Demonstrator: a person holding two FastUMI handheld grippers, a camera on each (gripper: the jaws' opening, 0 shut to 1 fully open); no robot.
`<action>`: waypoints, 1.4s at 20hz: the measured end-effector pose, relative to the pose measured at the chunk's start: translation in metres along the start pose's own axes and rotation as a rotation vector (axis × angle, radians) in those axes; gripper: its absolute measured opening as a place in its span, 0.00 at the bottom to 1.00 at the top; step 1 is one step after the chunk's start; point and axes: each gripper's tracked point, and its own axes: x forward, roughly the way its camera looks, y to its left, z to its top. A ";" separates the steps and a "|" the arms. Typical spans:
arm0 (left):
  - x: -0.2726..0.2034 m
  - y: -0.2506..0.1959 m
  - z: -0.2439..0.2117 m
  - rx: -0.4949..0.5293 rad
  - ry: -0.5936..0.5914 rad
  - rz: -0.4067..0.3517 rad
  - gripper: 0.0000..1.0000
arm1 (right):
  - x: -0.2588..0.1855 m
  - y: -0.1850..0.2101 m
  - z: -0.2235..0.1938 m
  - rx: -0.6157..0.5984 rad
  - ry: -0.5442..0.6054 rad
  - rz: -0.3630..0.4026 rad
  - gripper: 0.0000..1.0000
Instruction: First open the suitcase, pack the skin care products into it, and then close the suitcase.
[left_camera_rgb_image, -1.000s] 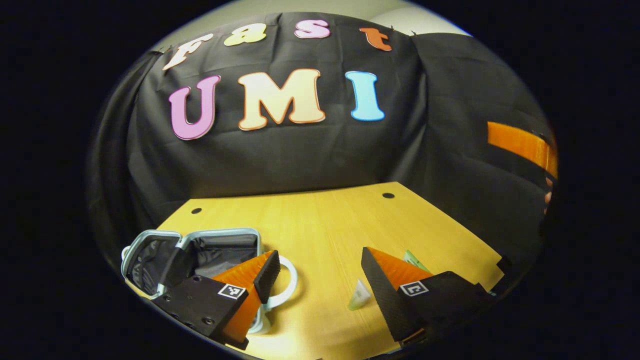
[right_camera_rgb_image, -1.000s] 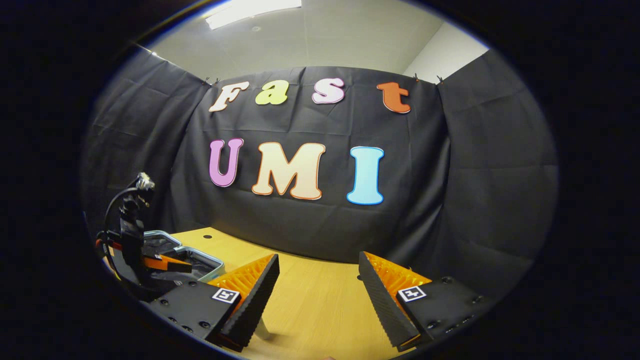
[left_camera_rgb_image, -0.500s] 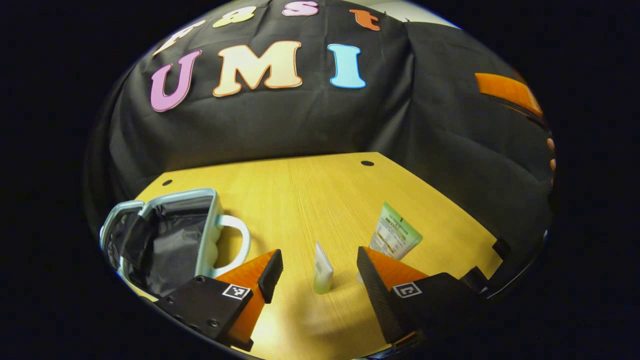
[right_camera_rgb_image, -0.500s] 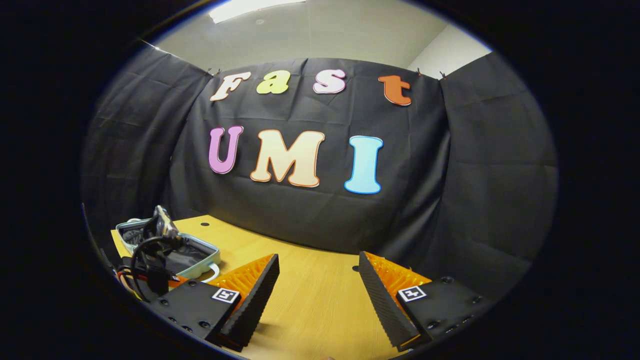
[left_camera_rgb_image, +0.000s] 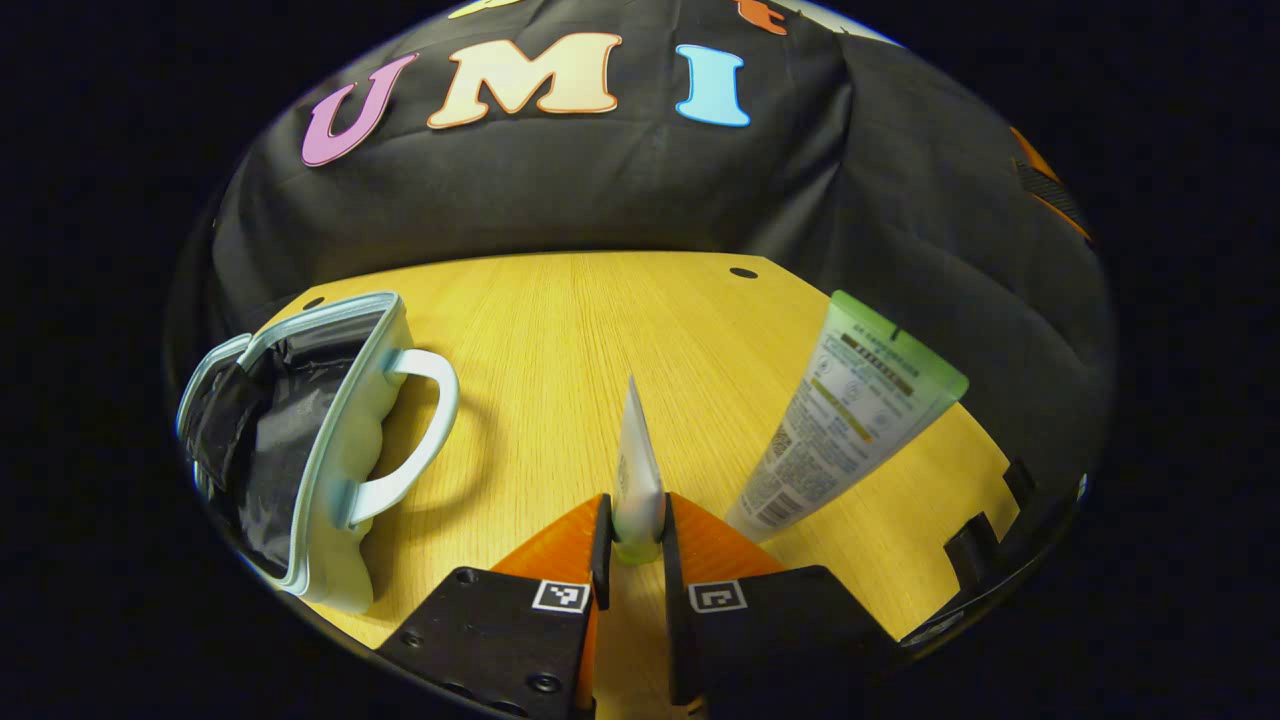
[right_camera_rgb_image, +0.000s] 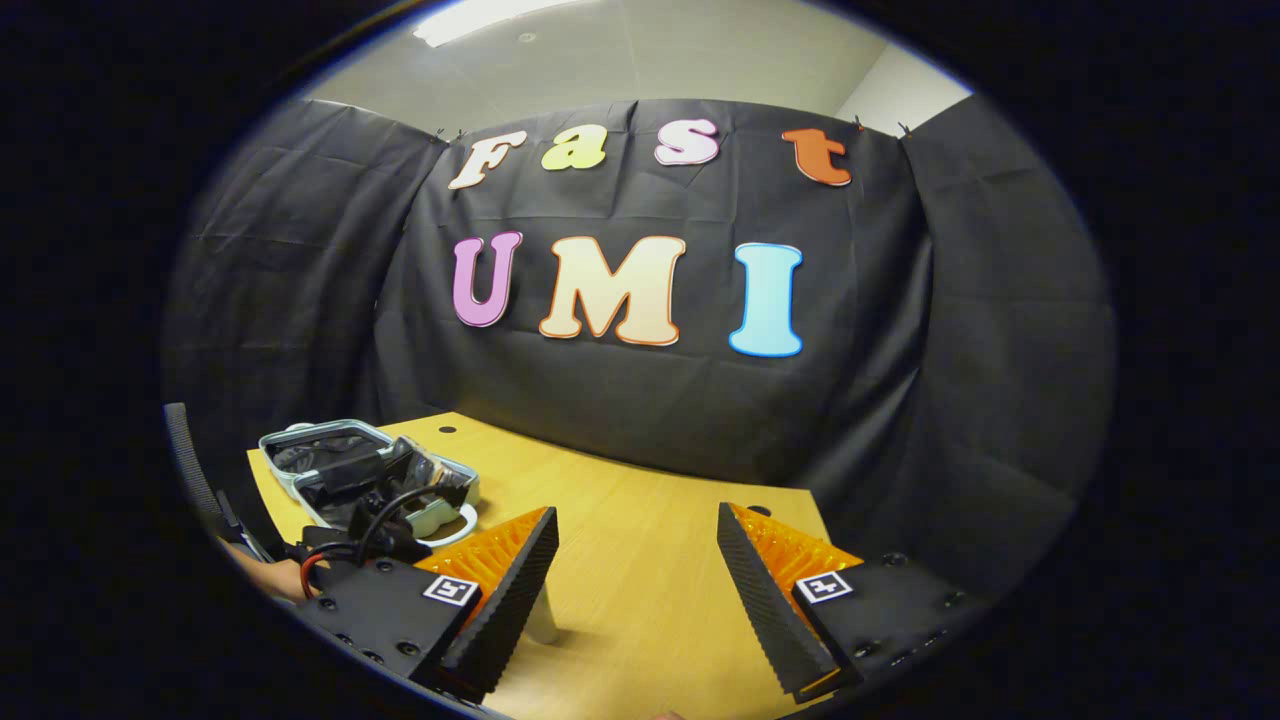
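In the left gripper view, my left gripper (left_camera_rgb_image: 635, 545) is shut on a small white tube (left_camera_rgb_image: 637, 470), both fingers pressed on its lower end near the cap. The tube's flat tail points up and away from me. A larger green-topped tube (left_camera_rgb_image: 848, 420) stands cap-down on the table just right of it. The pale mint suitcase (left_camera_rgb_image: 330, 470) lies open at the left, with dark lining and its handle (left_camera_rgb_image: 425, 420) toward the tubes. My right gripper (right_camera_rgb_image: 635, 585) hangs open above the table. In its view the open suitcase (right_camera_rgb_image: 300, 445) lies far left behind the left gripper (right_camera_rgb_image: 375, 515).
The yellow wooden table (left_camera_rgb_image: 600, 330) has small holes near its back corners. Black cloth walls close in behind and on both sides. A hand (right_camera_rgb_image: 270, 577) and cables show at the left gripper. A pale object (right_camera_rgb_image: 545, 620) stands partly hidden behind my right gripper's left finger.
My left gripper tilted down and moved right from the suitcase to the small white tube, then closed on it. The right gripper stayed open and barely shifted.
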 end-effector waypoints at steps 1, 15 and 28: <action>0.000 0.002 0.001 -0.010 0.011 -0.001 0.19 | 0.002 0.003 -0.010 -0.001 0.016 0.008 0.99; -0.111 0.048 0.067 0.013 -0.048 0.115 0.16 | 0.043 0.089 -0.130 0.009 0.196 0.192 0.99; -0.186 0.116 0.044 -0.117 -0.013 0.311 0.16 | 0.077 0.099 -0.212 0.091 0.402 0.184 0.43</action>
